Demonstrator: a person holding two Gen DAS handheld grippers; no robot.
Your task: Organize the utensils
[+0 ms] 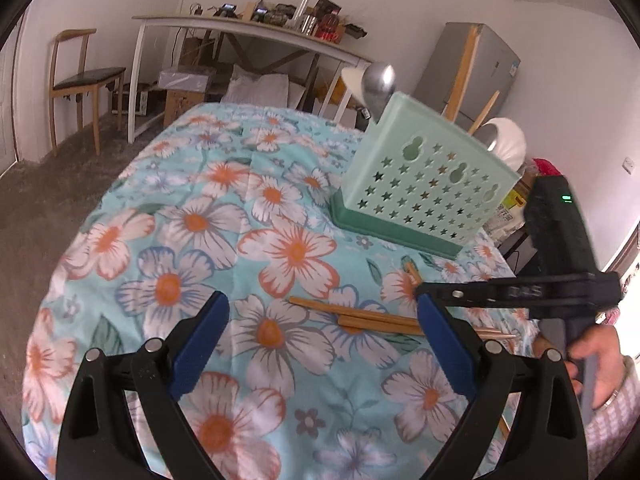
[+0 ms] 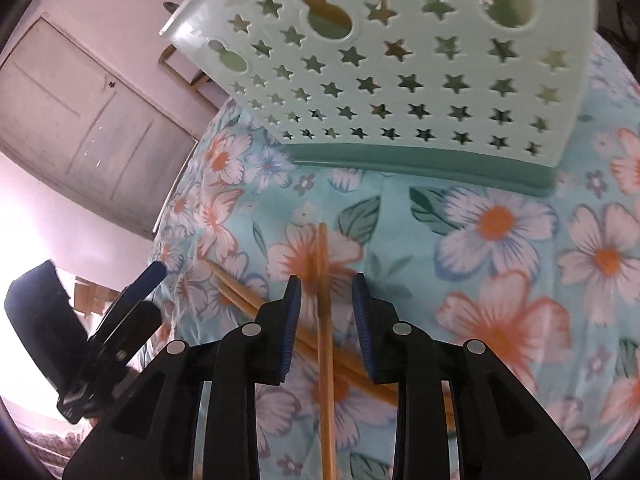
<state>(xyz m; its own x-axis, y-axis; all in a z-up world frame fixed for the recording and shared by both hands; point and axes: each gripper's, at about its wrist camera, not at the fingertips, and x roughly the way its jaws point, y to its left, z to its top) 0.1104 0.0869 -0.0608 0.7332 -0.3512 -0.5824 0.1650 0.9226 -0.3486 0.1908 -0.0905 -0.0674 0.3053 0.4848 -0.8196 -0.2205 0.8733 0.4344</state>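
A mint green utensil holder [image 1: 424, 184] with star holes stands on the floral tablecloth [image 1: 248, 200]; spoons and chopsticks stick out of its top. Several wooden chopsticks [image 1: 360, 316] lie on the cloth in front of it. My left gripper [image 1: 324, 316] is open and empty above the cloth, left of the chopsticks. My right gripper [image 2: 326, 292] is open and straddles one chopstick [image 2: 325, 320] that lies between its pads, without clamping it. Other chopsticks [image 2: 248, 296] cross under it. The holder [image 2: 400, 64] stands close ahead. The right gripper also shows in the left wrist view [image 1: 420, 288].
The left gripper appears at the left of the right wrist view [image 2: 140, 280]. Beyond the table are a chair [image 1: 80, 80], a white desk [image 1: 248, 36] with clutter, boxes and a grey fridge [image 1: 476, 76]. A door [image 2: 80, 120] is behind the table.
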